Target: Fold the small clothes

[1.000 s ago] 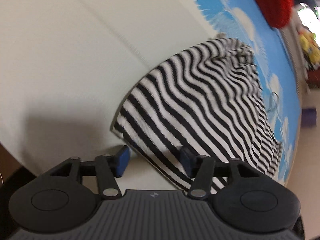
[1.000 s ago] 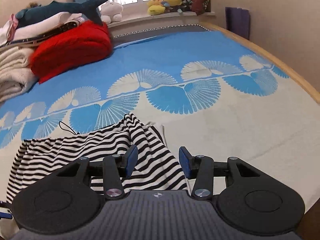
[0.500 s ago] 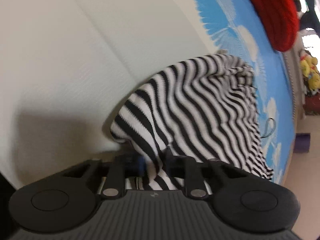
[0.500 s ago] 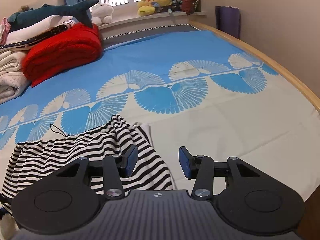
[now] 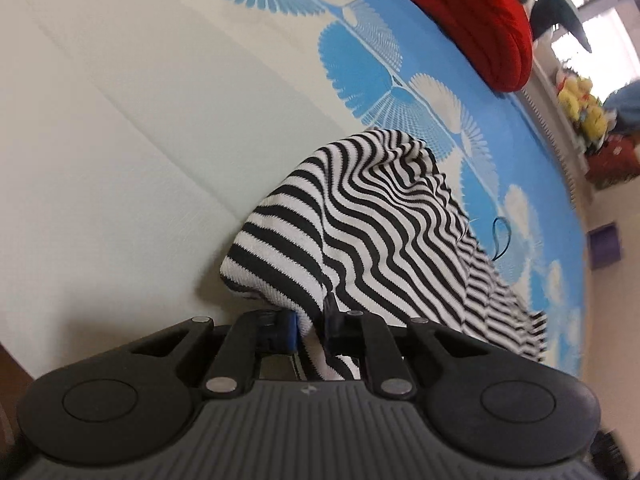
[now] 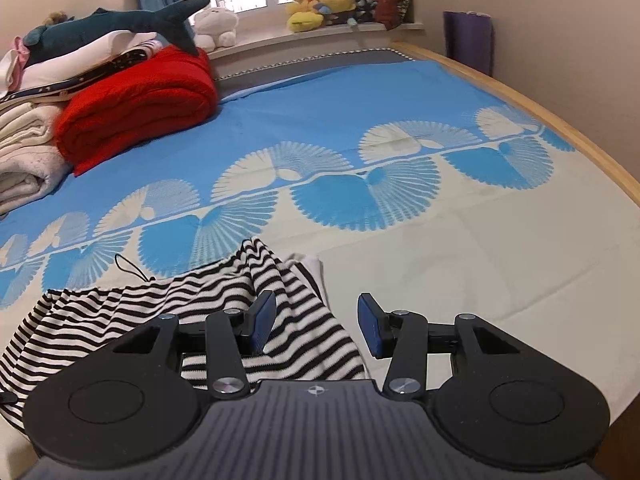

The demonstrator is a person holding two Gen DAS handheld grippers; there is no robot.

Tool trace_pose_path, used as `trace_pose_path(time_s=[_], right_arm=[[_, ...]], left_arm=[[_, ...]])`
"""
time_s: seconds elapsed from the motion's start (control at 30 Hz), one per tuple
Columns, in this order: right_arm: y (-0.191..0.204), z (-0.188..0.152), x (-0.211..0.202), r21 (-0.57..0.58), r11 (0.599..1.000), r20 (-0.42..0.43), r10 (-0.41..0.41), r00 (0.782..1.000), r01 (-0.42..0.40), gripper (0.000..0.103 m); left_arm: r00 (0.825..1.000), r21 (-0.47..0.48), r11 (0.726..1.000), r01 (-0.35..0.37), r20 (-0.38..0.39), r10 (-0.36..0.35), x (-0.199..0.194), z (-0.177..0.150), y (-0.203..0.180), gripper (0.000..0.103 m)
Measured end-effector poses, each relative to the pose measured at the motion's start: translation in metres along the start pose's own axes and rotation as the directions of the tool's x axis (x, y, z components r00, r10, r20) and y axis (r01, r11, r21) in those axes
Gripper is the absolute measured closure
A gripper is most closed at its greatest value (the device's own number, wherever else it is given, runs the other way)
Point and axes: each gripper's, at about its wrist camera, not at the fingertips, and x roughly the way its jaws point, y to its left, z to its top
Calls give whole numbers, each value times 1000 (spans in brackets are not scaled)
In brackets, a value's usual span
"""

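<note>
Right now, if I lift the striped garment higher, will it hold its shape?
Probably not: the striped garment already sags and ripples from the left tongs, so it looks floppy. Likely light too; the thin knit hangs from one pinched edge.

- We see a blue-and-white bedsheet (image 6: 400, 128) with fan motifs.
- On its far left lies a folded red blanket (image 6: 136, 100).
- Just left of it, cream towels (image 6: 24, 152); above, a plush shark (image 6: 120, 26).
- Beyond the sheet, yellow plush toys (image 6: 320, 0) line the windowsill.
</note>
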Motion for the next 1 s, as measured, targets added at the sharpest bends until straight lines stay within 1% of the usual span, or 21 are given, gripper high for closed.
trace_pose_path(time_s=[0.1,0.2,0.27,0.33,0.4,0.5,0.53,0.6,0.67,0.7,0.73,0.8,0.83,0.87,0.9,0.93,0.97,1.0], right_arm=[[4,1,-1,-21,1000,7,13,1000,-12,56],[-1,3,-6,-45,999,32,13,999,-12,56],[-9,6,-10,-52,999,49,8,999,-6,56],[-19,7,-13,-48,999,55,4,998,-2,56],[-30,7,-16,-50,999,55,-2,998,4,56],[-44,4,-21,-60,998,60,-10,998,14,56],[-49,3,-22,-61,998,59,-15,998,18,56],[-61,3,-25,-53,998,60,-24,998,27,56],[-68,3,-26,-37,999,61,-35,998,37,56],[-73,4,-26,-25,999,60,-40,997,42,56],[-76,4,-26,-14,999,59,-43,997,44,56],[-80,4,-25,5,999,55,-44,997,44,56],[-81,4,-25,11,999,53,-42,998,41,56],[-81,4,-24,15,999,52,-37,998,37,56],[-79,4,-23,20,999,51,-30,998,29,56],[-78,4,-23,26,1000,49,-19,999,18,56],[-77,4,-21,33,999,43,-5,999,3,56],[-75,3,-19,42,999,33,14,999,-15,56]], left_arm=[[999,101,994,-32,45,28,-12,-2,-16,91],[995,236,971,-33,100,9,-24,-10,-48,91],[991,320,947,-9,128,-34,-31,-19,-74,91],[987,399,916,33,133,-94,-35,-30,-100,91],[980,454,885,98,113,-167,-34,-43,-127,91],[962,532,824,195,61,-267,-27,-65,-172,91],[954,551,803,228,36,-296,-22,-73,-188,91],[939,598,748,287,-20,-344,-11,-95,-219,91],[921,648,681,340,-85,-380,-2,-123,-248,91],[909,673,638,374,-129,-396,4,-139,-263,91],[892,692,591,414,-181,-413,10,-156,-277,91],[858,711,508,487,-279,-432,20,-185,-297,89],[843,712,476,517,-326,-428,25,-197,-305,86],[828,703,453,548,-378,-415,32,-207,-312,81],[817,692,444,569,-413,-403,36,-212,-315,81],[811,683,446,579,-424,-403,37,-211,-315,80],[812,677,459,575,-404,-421,35,-206,-313,80],[810,663,480,575,-381,-445,32,-198,-309,79]])
